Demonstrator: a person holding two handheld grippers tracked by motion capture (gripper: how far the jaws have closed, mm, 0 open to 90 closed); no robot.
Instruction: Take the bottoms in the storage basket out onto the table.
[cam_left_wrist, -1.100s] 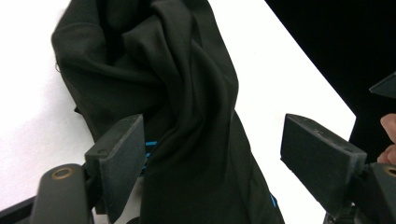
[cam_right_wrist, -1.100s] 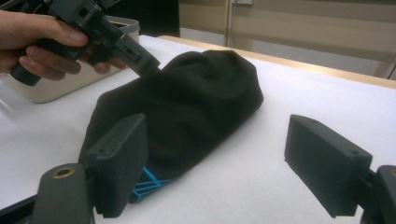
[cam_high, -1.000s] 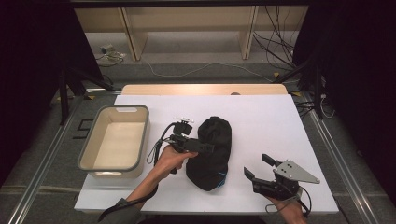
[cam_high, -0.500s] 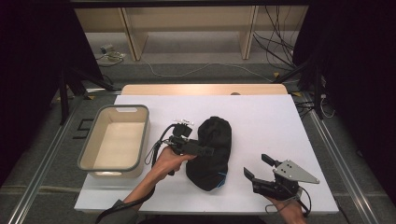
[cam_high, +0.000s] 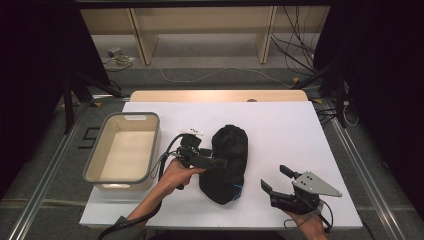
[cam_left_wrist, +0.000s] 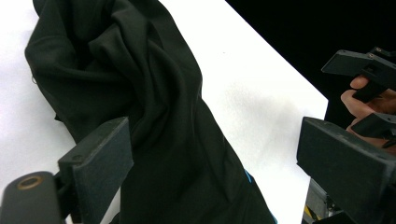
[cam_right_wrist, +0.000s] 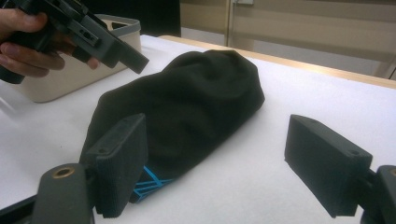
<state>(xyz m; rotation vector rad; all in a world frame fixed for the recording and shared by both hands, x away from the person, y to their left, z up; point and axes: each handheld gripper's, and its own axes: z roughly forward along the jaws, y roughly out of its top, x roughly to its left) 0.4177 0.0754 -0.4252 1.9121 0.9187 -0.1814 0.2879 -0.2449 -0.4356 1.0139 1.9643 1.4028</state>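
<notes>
The black bundled garment (cam_high: 227, 162) lay on the white counter (cam_high: 300, 130), directly ahead of your left tool (cam_high: 214, 162), whose jaws stood wide over its folds, one pad beside the cloth and the other clear of it. That pose reads as lining up a pinch on the fabric, not yet a grip. A blue-marked edge (cam_right_wrist: 145, 183) sat at the end nearest your right tool (cam_high: 276, 182), which waited off that end, jaws wide and apart from the cloth, probably ready to assist. The beige bin (cam_high: 124, 150) stood behind your left tool, likely the garment's destination.
</notes>
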